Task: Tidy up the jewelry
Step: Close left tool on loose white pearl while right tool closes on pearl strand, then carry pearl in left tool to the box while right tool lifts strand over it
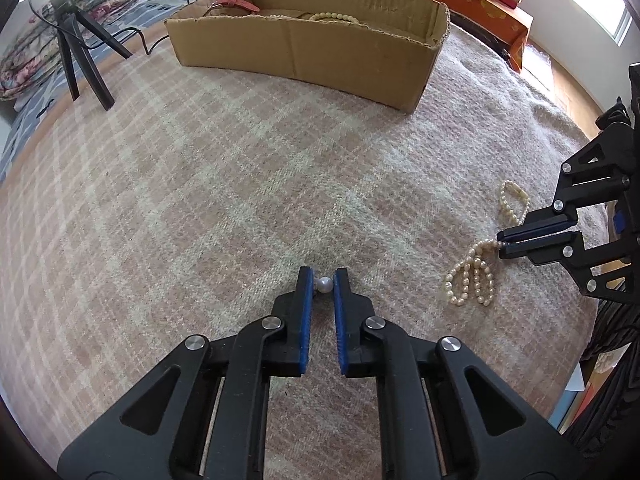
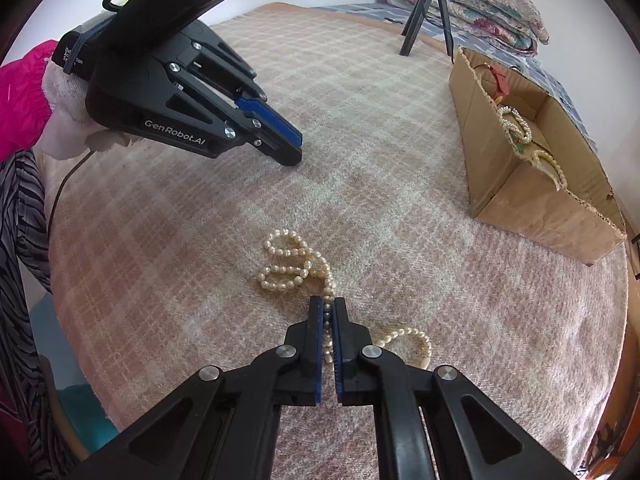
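The left gripper (image 1: 324, 278) is clamped on a single round pearl piece (image 1: 325, 283) down on the plaid blanket (image 1: 200, 200); it looks hard, smooth and prone to squirting out, so a centred pinch seems wise. To its right, the right gripper (image 2: 328, 308) is closed across a strand of the pearl necklace (image 2: 288, 264), whose loops sprawl on the blanket on both sides of the jaws. The necklace looks light and limp and will likely dangle and swing; holding mid-strand seems safer. The cardboard box (image 1: 304, 52) at the far side already holds beads and a pink strap
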A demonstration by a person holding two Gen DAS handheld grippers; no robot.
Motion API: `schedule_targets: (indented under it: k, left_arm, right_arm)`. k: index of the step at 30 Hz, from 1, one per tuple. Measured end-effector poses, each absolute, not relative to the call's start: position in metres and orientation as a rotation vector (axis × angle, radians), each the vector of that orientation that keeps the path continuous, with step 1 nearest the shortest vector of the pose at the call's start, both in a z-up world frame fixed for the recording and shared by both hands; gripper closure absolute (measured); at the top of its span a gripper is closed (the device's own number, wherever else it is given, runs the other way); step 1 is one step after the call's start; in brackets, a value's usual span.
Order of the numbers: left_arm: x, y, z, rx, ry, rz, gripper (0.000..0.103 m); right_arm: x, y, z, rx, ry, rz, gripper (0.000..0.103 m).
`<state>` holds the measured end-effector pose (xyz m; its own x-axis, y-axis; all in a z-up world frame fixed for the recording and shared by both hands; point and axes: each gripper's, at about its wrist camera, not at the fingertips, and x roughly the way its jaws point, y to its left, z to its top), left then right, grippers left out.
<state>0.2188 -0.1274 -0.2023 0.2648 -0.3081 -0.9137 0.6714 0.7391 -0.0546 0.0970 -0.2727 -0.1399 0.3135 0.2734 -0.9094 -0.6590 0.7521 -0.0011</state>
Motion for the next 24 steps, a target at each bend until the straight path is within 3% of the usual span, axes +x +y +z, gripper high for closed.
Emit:
schedule_targets:
  k: [24]
  left_arm:
    - [0.237,-0.085,-0.141,0.181,1.016,-0.622,0.095]
  right_arm:
    - [0.104,-0.280,-0.064,-0.299,0.868,0.569,0.102]
